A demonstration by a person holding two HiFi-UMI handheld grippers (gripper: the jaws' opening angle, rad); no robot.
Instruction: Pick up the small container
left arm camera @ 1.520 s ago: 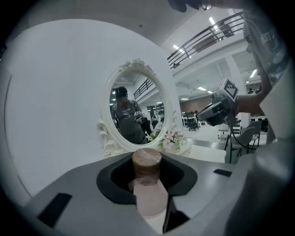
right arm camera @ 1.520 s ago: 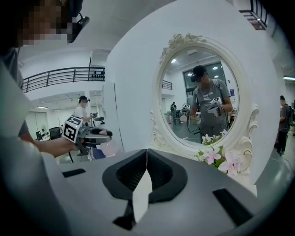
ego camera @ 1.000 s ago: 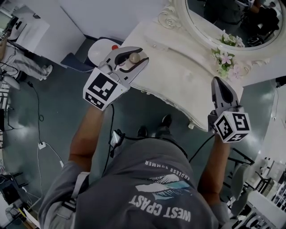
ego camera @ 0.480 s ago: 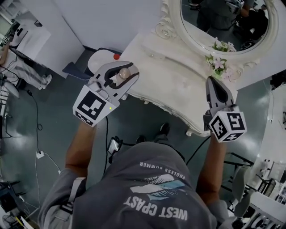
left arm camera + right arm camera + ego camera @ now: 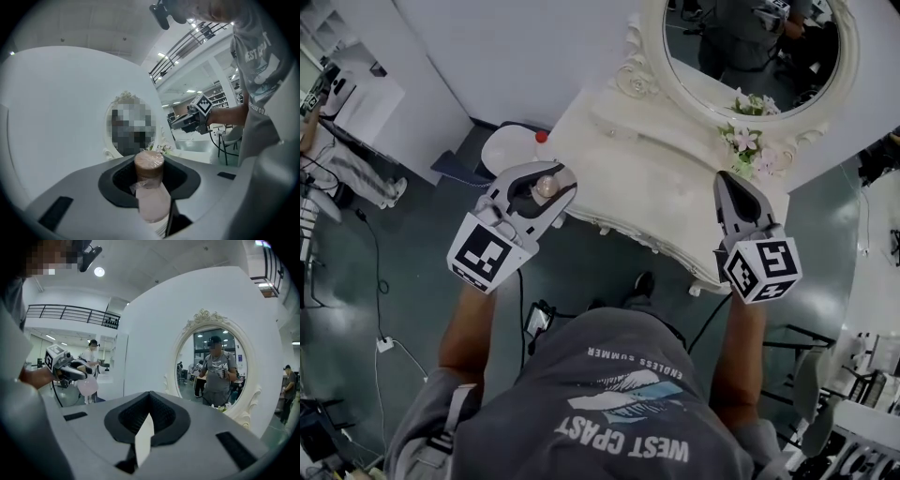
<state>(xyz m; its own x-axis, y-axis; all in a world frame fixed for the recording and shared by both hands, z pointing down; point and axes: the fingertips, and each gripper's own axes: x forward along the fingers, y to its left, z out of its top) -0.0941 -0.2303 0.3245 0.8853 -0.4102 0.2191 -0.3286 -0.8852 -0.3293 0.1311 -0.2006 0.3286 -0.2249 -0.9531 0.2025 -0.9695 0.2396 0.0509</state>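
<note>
The small container is a pale pink bottle with a brown cap. It sits between the jaws of my left gripper, which is shut on it and holds it in the air just off the left front corner of the white dressing table. In the left gripper view the container stands upright with its cap at the jaw opening. My right gripper hangs over the table's right front part, shut, with nothing in it. The right gripper view shows the left gripper with the pink container hanging under it.
An oval mirror in an ornate frame stands at the back of the table, with a small bunch of flowers before it. A white round stool with a red thing on it stands left of the table. Cables lie on the floor.
The left gripper, still holding the container, has drawn back from above the table corner towards the person. The right gripper has shifted a little left and stays shut.
</note>
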